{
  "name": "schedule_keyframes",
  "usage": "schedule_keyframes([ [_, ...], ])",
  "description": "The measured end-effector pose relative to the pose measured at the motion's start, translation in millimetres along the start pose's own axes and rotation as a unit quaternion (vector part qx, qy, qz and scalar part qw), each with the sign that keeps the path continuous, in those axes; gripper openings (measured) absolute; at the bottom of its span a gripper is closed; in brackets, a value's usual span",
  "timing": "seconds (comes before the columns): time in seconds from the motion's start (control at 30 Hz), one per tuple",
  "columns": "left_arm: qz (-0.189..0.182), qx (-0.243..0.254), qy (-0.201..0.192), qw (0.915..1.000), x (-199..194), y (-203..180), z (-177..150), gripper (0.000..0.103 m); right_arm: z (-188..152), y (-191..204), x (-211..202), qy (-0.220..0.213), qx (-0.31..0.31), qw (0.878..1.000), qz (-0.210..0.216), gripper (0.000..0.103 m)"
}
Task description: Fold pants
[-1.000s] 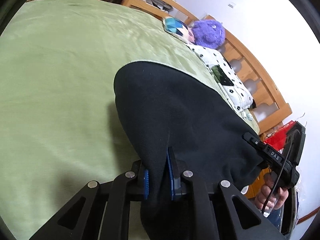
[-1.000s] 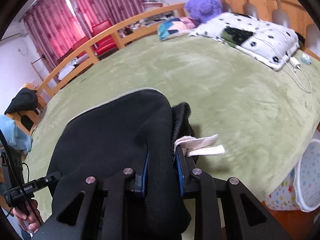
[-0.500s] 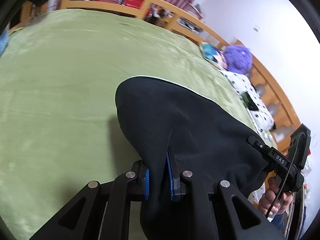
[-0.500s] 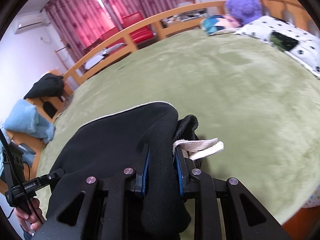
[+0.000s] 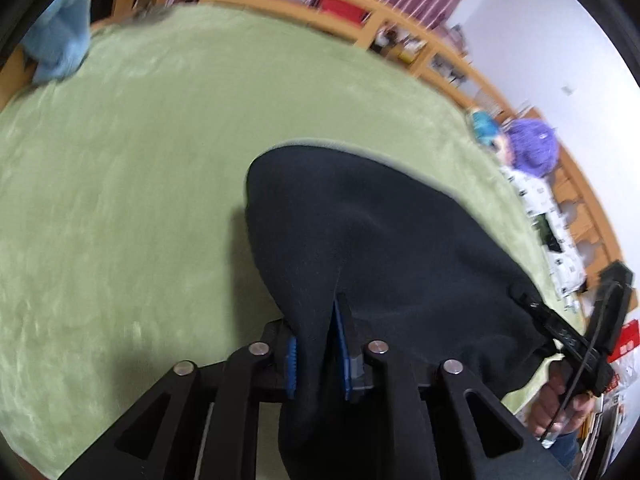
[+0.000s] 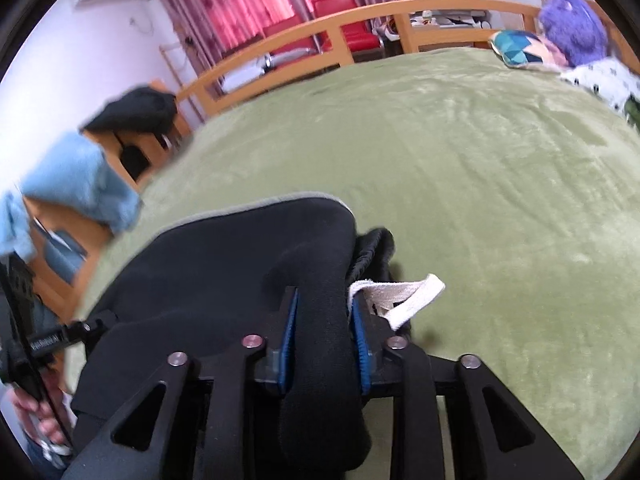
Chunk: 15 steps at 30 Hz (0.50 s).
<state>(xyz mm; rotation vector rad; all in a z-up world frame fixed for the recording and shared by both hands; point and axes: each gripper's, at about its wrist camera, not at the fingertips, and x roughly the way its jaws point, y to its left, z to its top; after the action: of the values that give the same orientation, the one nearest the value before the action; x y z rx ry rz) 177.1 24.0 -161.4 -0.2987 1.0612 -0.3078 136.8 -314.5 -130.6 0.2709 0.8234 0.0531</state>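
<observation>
Both claws clamped: left gripper (image 5: 316, 354) has its blue pads shut on a pinch of the black pants (image 5: 380, 248), right gripper (image 6: 322, 354) likewise shut on a thick bunched roll of the same fabric, w/ the white drawstring (image 6: 400, 294) poking out just beside its right pad, so that end is prob the waistband. Pants hang/drape between the two grippers, far part resting on the green blanket (image 5: 120, 200), grey-trimmed edge showing on the far side of the cloth. Progress, as a guess: mid-fold. Cloth looks already doubled (layers stacked at the right claw) but not yet laid flat; left to do = lay it down on the blanket, release, prob one more fold + smoothing. Can't tell how many folds are in. Frames blurry, esp. left wrist view. Room: lots of bare blanket beyond the pants and to either side of them. Clutter sits well apart from the pants: purple plush (image 6: 572, 20) and spotted pillow (image 6: 600, 80) far off at the headboard end, blue cloth (image 6: 76, 184) and wooden rail (image 6: 360, 20) past the blanket's far edge. Near blanket edge is close under the grippers, so a drop too near could slide off; safer to set it farther in.
</observation>
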Motion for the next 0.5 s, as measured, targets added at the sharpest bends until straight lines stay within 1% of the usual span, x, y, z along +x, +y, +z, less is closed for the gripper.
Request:
schedule_keyframes([
  [0.03, 0.008, -0.003, 0.014, 0.9999, 5, 3, -2, 0.022, -3, -1, 2, 0.010, -0.009, 1.000, -0.007, 0.037],
  [0.07, 0.017, -0.004, 0.026, 0.9995, 8, 4, -5, 0.023, -7, -4, 3, 0.022, -0.017, 1.000, -0.011, 0.039],
  [0.1, 0.025, 0.002, 0.029, 0.9993, 6, 3, -7, 0.023, -12, -7, 0, 0.029, -0.021, 0.999, -0.013, 0.039],
  [0.13, 0.040, 0.013, 0.022, 0.9989, 1, -1, -10, 0.024, -15, -10, -6, 0.027, -0.023, 0.999, -0.016, 0.039],
  [0.17, 0.054, 0.022, 0.015, 0.9982, -3, -6, -12, 0.032, -17, -13, -16, 0.016, -0.025, 0.999, -0.026, 0.039],
  [0.2, 0.077, 0.039, 0.001, 0.9962, -11, -14, -15, 0.036, -19, -12, -26, 0.001, -0.032, 0.999, -0.038, 0.039],
  [0.23, 0.086, 0.058, -0.019, 0.9944, -21, -24, -19, 0.043, -20, -9, -37, -0.015, -0.043, 0.998, -0.044, 0.039],
  [0.27, 0.085, 0.067, -0.034, 0.9935, -30, -34, -22, 0.047, -23, -6, -45, -0.026, -0.053, 0.997, -0.042, 0.039],
  [0.3, 0.079, 0.070, -0.045, 0.9934, -37, -42, -25, 0.049, -25, -2, -52, -0.037, -0.060, 0.997, -0.035, 0.039],
  [0.37, 0.052, 0.067, -0.058, 0.9947, -46, -53, -32, 0.050, -29, 6, -61, -0.050, -0.071, 0.996, -0.017, 0.038],
  [0.43, 0.017, 0.068, -0.058, 0.9958, -45, -65, -44, 0.050, -39, 14, -64, -0.052, -0.089, 0.995, 0.008, 0.033],
  [0.5, 0.005, 0.062, -0.049, 0.9968, -38, -63, -60, 0.050, -55, 20, -54, -0.029, -0.116, 0.993, 0.012, 0.023],
])
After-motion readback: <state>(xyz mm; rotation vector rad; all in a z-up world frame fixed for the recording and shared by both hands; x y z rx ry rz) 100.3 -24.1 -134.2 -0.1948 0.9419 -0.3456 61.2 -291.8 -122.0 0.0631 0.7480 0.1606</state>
